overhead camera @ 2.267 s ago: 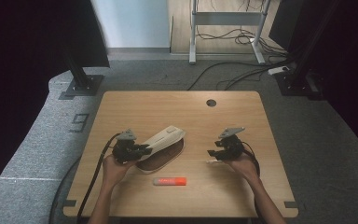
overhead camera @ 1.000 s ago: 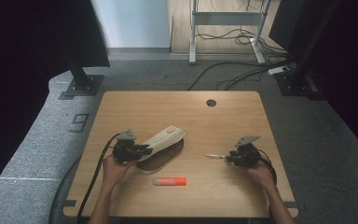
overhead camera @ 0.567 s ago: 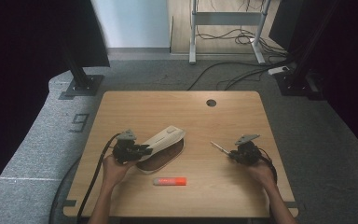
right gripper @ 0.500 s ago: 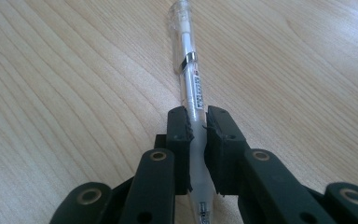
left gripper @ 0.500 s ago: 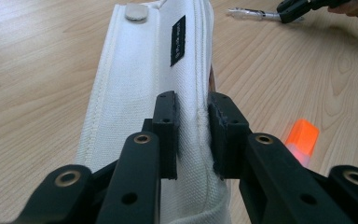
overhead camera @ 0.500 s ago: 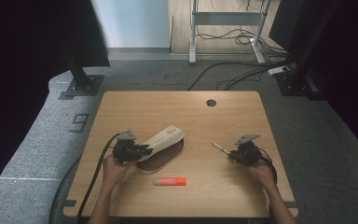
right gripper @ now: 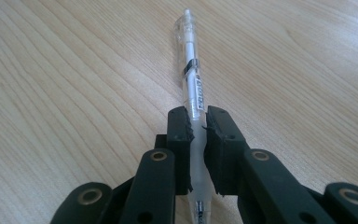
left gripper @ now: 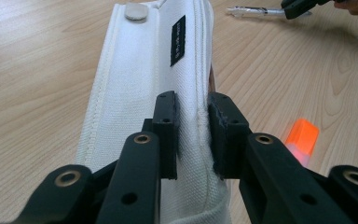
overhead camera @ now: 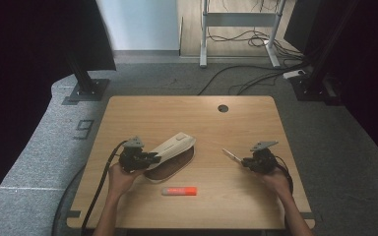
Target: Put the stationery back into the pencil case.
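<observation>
A white canvas pencil case lies mid-table with its flap raised over a brown inside. My left gripper is shut on the case's stitched edge, its pads pinching the fabric from both sides. To the right, my right gripper is shut on a clear pen. The pen sticks out forward between the pads, just above the wood. An orange marker lies flat in front of the case, also seen as an orange marker right of my left jaws.
The wooden table has a round cable hole at the back. Black stands and cables sit on the grey floor beyond the far edge. Bare wood lies between the two hands.
The right hand shifted right from near the middle and now holds the pen, whose tip has swung from pointing left to pointing far-left. The left hand and case have not moved.
</observation>
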Motion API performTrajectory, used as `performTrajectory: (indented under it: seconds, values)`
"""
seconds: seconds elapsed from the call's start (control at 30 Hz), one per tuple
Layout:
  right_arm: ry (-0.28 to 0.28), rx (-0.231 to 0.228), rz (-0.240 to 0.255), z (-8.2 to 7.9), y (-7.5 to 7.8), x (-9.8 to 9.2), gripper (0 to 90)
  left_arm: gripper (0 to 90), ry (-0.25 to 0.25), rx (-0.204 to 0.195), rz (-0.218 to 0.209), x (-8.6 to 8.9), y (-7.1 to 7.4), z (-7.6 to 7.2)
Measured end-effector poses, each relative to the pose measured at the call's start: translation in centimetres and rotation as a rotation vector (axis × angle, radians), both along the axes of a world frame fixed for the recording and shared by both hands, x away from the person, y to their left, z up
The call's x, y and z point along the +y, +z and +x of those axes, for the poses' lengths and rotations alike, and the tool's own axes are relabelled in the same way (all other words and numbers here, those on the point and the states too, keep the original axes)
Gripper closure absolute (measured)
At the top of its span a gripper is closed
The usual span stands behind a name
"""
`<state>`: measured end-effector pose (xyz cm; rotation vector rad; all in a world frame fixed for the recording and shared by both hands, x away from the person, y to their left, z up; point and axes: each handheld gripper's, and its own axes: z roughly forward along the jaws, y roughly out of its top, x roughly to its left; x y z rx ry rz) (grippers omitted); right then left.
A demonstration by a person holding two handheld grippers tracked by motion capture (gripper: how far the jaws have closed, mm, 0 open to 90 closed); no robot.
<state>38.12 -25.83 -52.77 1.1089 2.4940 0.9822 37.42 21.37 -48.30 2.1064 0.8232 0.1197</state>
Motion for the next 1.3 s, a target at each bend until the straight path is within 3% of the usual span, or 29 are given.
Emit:
performTrajectory:
  seconds: [0.47,1.3]
  values:
    - [0.007,-0.016,0.046,-0.3,1.1,0.2,78.5,74.3,0.007,0.0,-0.001,0.0,0.0,0.0]
    - [0.075,-0.04,0.096,-0.3,3.1,3.1,78.5,75.7,0.017,-0.005,-0.005,0.0,0.1,0.0]
